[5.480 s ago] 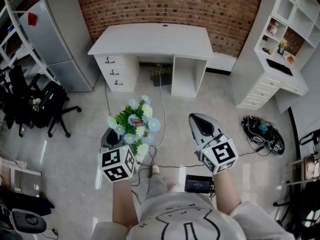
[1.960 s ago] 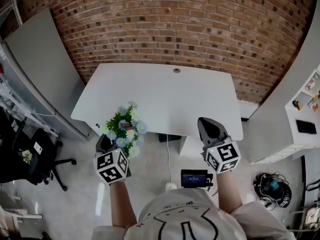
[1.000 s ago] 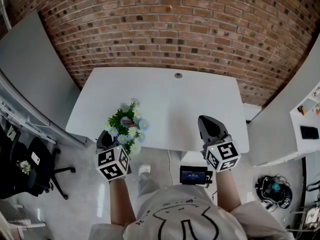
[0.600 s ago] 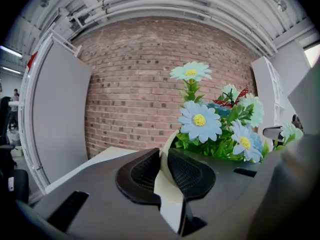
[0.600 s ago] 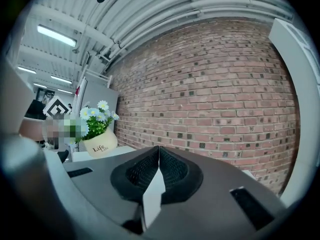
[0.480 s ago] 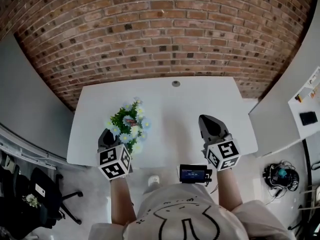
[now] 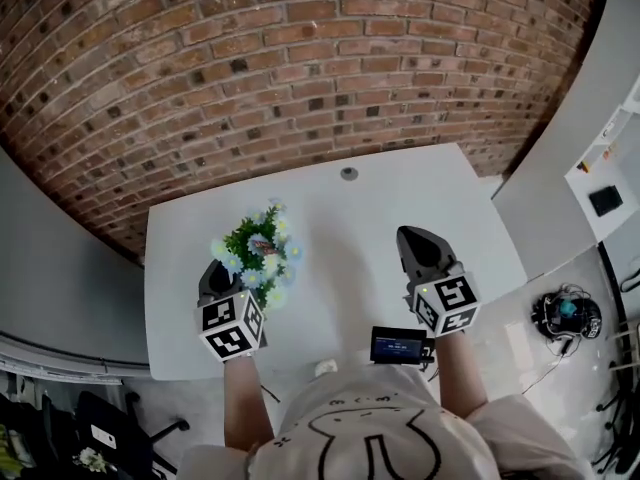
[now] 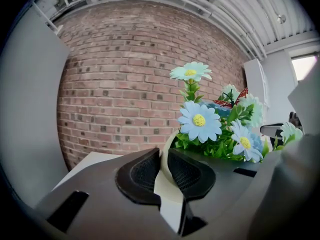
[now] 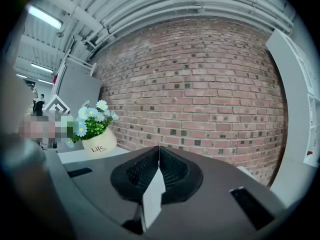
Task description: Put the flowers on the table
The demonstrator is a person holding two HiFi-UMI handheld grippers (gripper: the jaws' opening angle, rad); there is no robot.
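A bunch of pale blue and white artificial flowers stands in a cream pot printed "Life". My left gripper is shut on the pot's rim, one pad inside and one outside. It holds the pot over the left half of the white table; whether the pot's base touches the top is hidden. The right gripper view shows the pot off to its left at table height. My right gripper is over the right half of the table, shut with nothing between its pads.
A brick wall runs behind the table. A round cable hole sits near the table's back edge. A grey cabinet side is at the left, a white shelf unit at the right. Black gear lies on the floor.
The view has closed in on the table. Both grippers, earlier short of its front edge, now hang over the table top. The left one still grips the flower pot.
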